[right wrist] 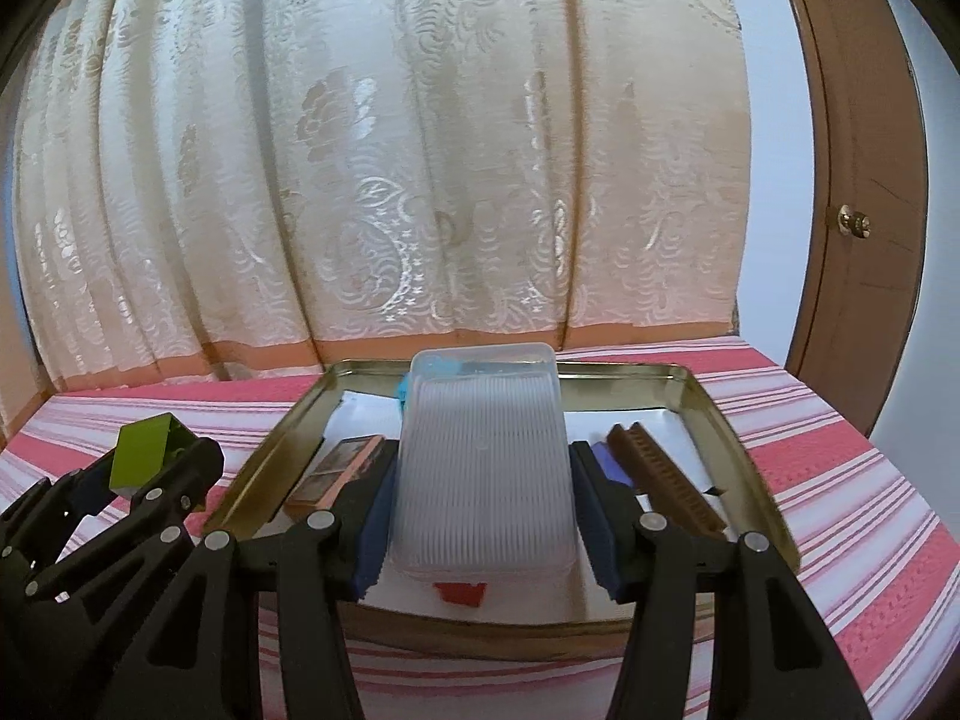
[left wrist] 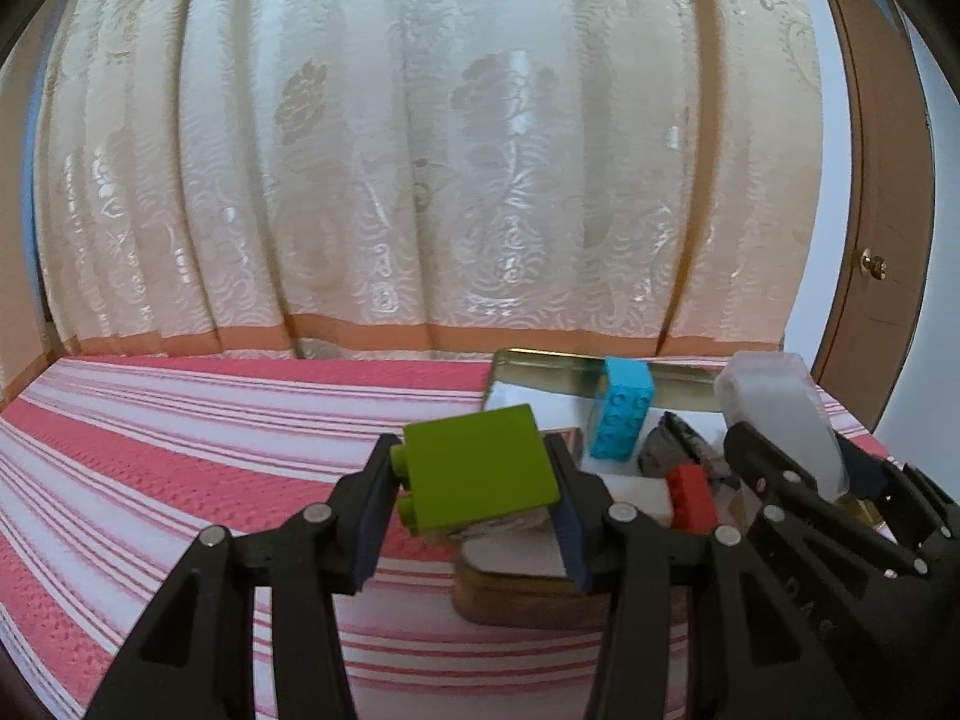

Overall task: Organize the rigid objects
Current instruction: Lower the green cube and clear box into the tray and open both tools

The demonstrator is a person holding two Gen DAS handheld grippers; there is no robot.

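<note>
The left hand-held gripper squeezes a green block just above the near left corner of the metal tray. In the tray sit a blue block and a red block. The right hand-held gripper squeezes a clear plastic box above the tray.
</note>
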